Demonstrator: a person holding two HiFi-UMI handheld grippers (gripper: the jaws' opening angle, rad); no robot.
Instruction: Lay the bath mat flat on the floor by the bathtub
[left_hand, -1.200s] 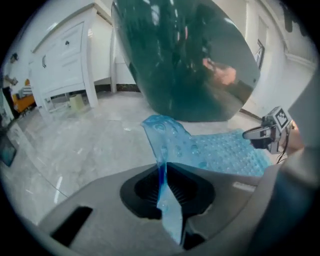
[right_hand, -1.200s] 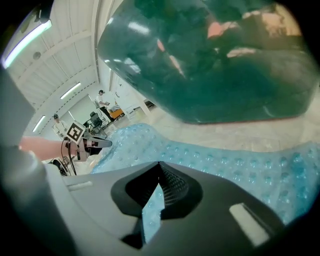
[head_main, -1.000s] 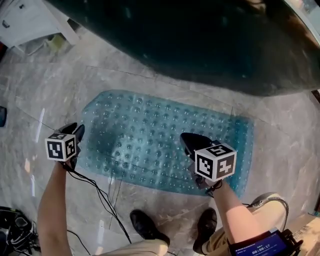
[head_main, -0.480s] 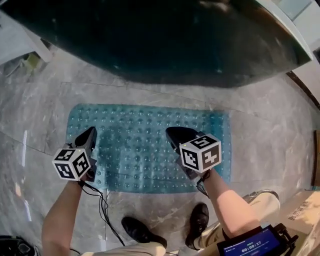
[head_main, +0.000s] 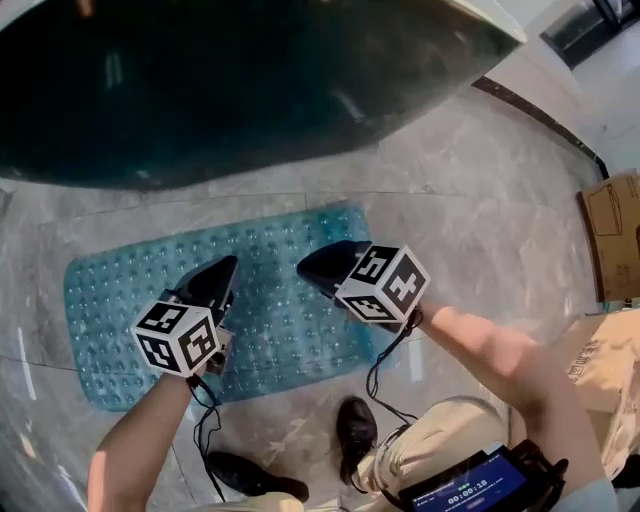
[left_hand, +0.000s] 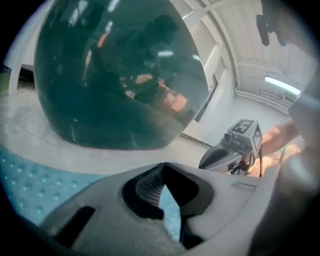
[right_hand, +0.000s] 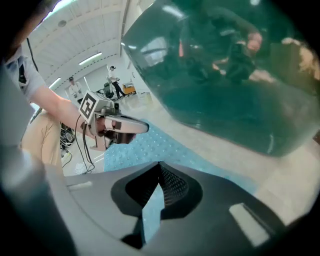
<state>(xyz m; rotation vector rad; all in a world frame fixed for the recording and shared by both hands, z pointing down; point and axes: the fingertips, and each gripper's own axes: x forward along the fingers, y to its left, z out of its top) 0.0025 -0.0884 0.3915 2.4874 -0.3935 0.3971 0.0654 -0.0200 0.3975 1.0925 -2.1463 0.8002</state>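
Left claw (head_main: 228, 264) newly pressed together — right claw (head_main: 305, 268) likewise; two claws, one bath mat (head_main: 110, 300).

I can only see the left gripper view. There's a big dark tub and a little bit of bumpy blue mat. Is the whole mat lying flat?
Observer: Yes. From the head view, the mat lies spread out on the floor beside the bathtub, with no folds that I can see.
Operator: Is the other gripper holding it?
Observer: No. The right gripper view shows the right gripper shut, with nothing between its jaws.
Operator: Where are the person's feet?
Observer: The black shoes stand on the floor by the mat's near edge, not on the mat.
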